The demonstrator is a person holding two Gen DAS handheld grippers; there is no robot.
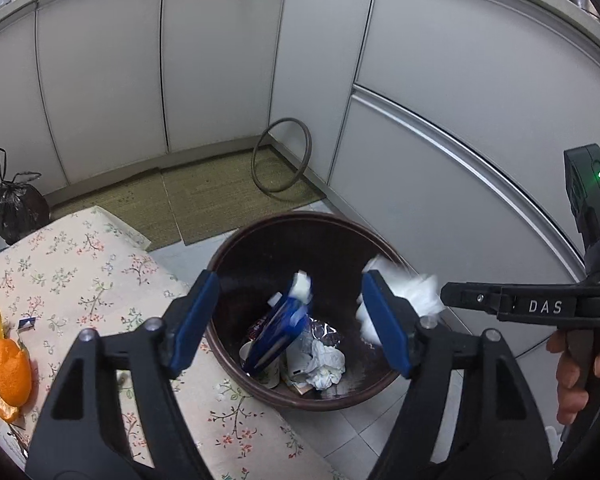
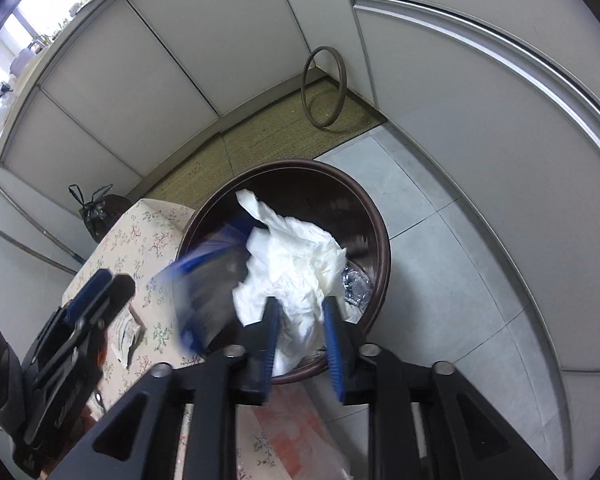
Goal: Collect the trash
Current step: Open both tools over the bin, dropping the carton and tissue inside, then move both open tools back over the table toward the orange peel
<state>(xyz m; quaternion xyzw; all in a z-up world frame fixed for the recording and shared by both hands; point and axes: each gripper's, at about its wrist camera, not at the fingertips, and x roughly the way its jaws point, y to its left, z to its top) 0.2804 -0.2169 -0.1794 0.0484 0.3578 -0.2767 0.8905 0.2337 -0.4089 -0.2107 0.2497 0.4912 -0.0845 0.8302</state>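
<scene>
Left of the left gripper [image 1: 290, 322], orange peel [image 1: 11, 372] lies on the floral table [image 1: 80, 264]; its jaws stand apart, empty, above the brown trash bin [image 1: 300, 398]. A blue carton [image 1: 278, 330], motion-blurred in the right wrist view, is inside the bin. The right gripper [image 2: 299, 344] jaws clamp crumpled white paper [image 2: 296, 264] over the bin, hiding much of its contents. Open floor tile [image 2: 440, 260] lies right.

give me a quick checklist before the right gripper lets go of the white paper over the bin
1. Crumpled white paper between right gripper fingers: ok.
2. Paper above the brown bin opening: ok.
3. Left gripper open, holding nothing: ok.
4. Blue carton inside the bin: ok.
5. Room left in the bin: ok.
6. Table cleared: not ok, orange peel remains.
</scene>
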